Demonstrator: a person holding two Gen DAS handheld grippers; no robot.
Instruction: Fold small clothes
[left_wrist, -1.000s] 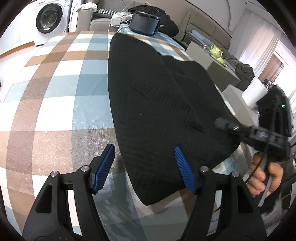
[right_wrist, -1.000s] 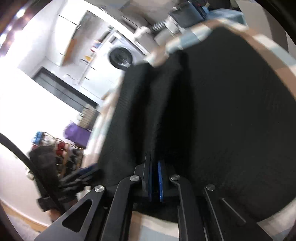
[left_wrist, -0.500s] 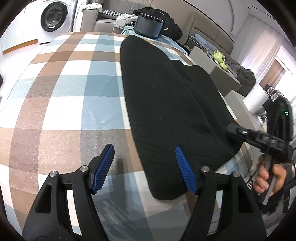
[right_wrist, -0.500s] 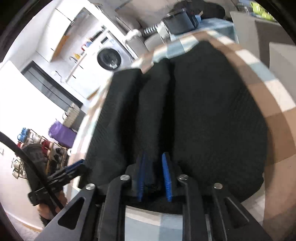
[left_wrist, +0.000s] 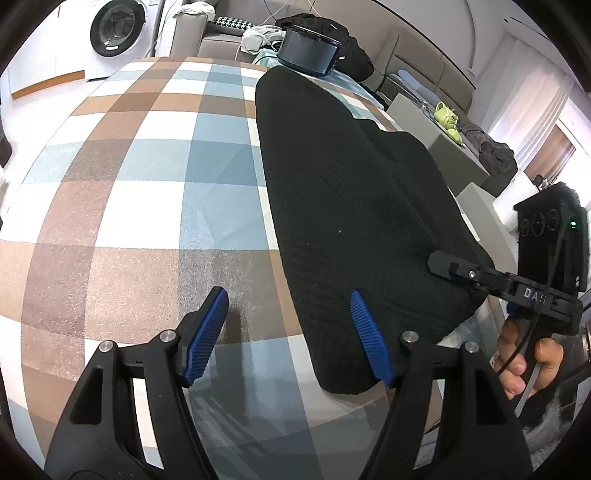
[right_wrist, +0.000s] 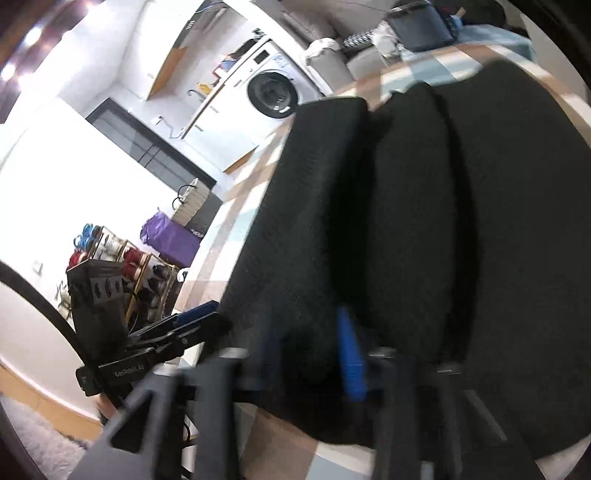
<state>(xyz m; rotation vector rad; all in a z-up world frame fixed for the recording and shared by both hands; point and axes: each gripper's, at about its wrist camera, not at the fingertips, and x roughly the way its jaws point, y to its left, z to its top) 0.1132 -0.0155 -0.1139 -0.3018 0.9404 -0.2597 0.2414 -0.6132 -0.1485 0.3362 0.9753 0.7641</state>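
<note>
A black knit garment (left_wrist: 351, 203) lies folded lengthwise into a long strip on a checked blue, brown and white cover (left_wrist: 147, 192). My left gripper (left_wrist: 288, 332) is open and low over the cover. Its right pad (left_wrist: 369, 339) stands at the garment's near left edge, and nothing is between the pads. My right gripper (left_wrist: 443, 266) reaches onto the garment's near right edge. In the blurred right wrist view its jaws (right_wrist: 308, 350) are closing with a thick fold of the garment (right_wrist: 480, 221) between the blue pads, which stand apart. The left gripper (right_wrist: 195, 317) shows there at the left.
A dark round basket (left_wrist: 308, 51) stands at the cover's far end, with a sofa and loose clothes behind it. A washing machine (left_wrist: 114, 29) is at the far left. Grey side tables (left_wrist: 443, 147) with green cups line the right. A person's hand (left_wrist: 524, 362) holds the right gripper.
The right gripper's pads, shut on the garment's near edge a second ago, have come apart and shifted sideways to another fold. The garment's near end now lies narrower. The left gripper has barely moved.
</note>
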